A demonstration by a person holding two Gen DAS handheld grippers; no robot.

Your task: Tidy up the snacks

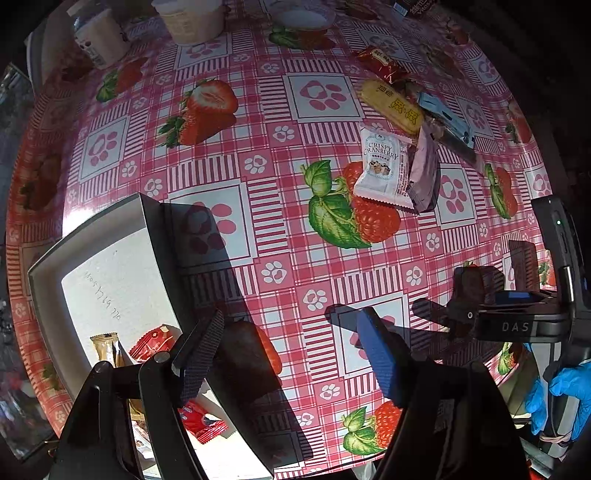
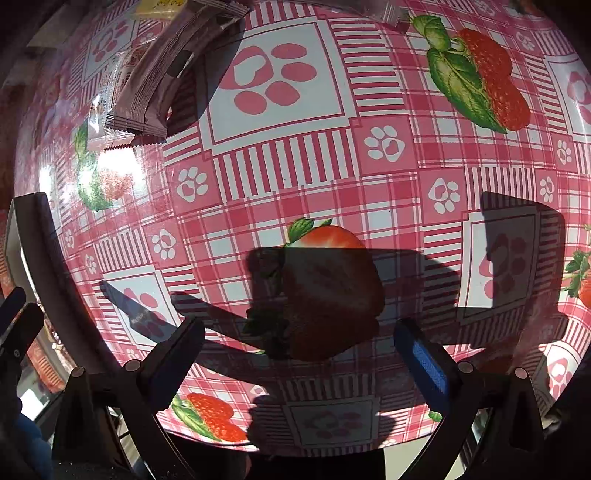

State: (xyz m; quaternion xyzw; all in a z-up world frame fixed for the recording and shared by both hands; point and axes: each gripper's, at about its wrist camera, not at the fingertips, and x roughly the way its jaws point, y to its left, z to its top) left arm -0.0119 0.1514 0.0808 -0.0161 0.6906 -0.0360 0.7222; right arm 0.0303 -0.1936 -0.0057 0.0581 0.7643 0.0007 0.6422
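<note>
A pile of snack packets lies on the strawberry tablecloth at the right: a white Crispy Cranberry packet [image 1: 384,168], a yellow packet [image 1: 393,107], a red packet [image 1: 380,62], a purple packet [image 1: 424,170] and a blue one [image 1: 447,116]. A white box [image 1: 110,280] at the lower left holds red packets [image 1: 153,343] and a gold one [image 1: 107,349]. My left gripper [image 1: 291,354] is open and empty beside the box's right wall. My right gripper [image 2: 299,362] is open and empty over bare cloth; it also shows in the left wrist view [image 1: 480,291]. The purple packet [image 2: 162,77] lies at upper left in the right wrist view.
Two white tubs [image 1: 192,18] [image 1: 99,38] and a white dish [image 1: 303,14] stand at the table's far edge. The box edge [image 2: 26,236] shows at the left of the right wrist view. The table's near edge runs just below both grippers.
</note>
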